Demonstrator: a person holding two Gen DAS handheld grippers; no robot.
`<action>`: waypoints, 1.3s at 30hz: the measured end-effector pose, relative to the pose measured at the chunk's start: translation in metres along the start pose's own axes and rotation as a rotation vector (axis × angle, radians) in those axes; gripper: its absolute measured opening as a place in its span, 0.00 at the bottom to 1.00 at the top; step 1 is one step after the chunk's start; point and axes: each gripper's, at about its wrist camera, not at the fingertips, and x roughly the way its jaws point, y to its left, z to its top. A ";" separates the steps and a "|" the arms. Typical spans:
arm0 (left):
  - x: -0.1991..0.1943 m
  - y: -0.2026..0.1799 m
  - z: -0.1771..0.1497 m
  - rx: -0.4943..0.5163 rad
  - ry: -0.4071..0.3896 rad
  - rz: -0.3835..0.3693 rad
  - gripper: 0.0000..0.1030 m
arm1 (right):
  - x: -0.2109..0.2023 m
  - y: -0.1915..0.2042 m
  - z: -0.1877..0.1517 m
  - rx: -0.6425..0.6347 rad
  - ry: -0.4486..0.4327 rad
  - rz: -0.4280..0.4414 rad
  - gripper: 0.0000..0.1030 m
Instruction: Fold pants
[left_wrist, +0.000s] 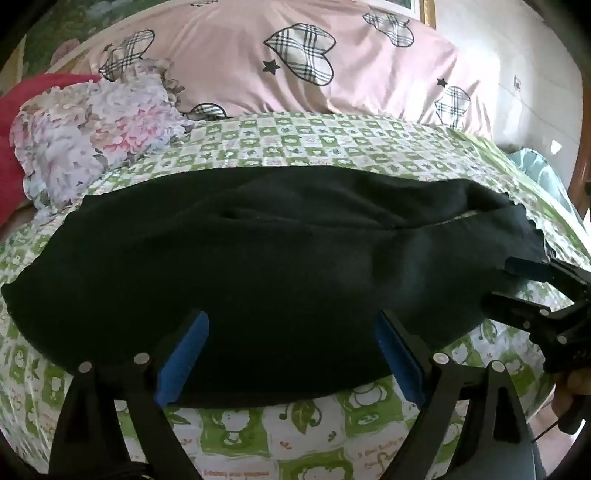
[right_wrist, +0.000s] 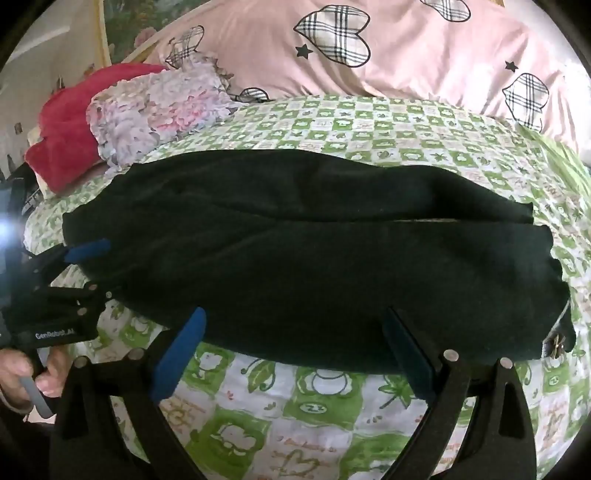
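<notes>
Now I see the black pants stretched lengthwise across the green-checked bed — their near edge lies between my left gripper fingers, spread wide, and likewise between the right gripper fingers — wide too.

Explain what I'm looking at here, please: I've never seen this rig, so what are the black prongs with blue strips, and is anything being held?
They are two hand-held grippers, each with a camera looking along its fingers. One picture is from the left gripper, the other from the right gripper. Both are open, jaws spread wide at the near edge of the black pants, gripping nothing. The pants lie lengthwise on a green checked sheet on a bed. Behind are a pink quilt, a floral pillow and a red cloth.
</notes>
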 end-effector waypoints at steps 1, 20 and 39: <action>-0.002 -0.001 0.000 -0.004 -0.009 0.007 0.89 | -0.001 -0.001 0.001 0.001 -0.006 0.007 0.94; -0.014 0.002 -0.001 -0.007 -0.046 0.018 0.90 | -0.003 0.008 0.008 0.017 -0.058 0.034 0.94; -0.015 0.004 0.001 -0.010 -0.040 0.013 0.90 | -0.006 0.011 0.007 0.024 -0.072 0.043 0.94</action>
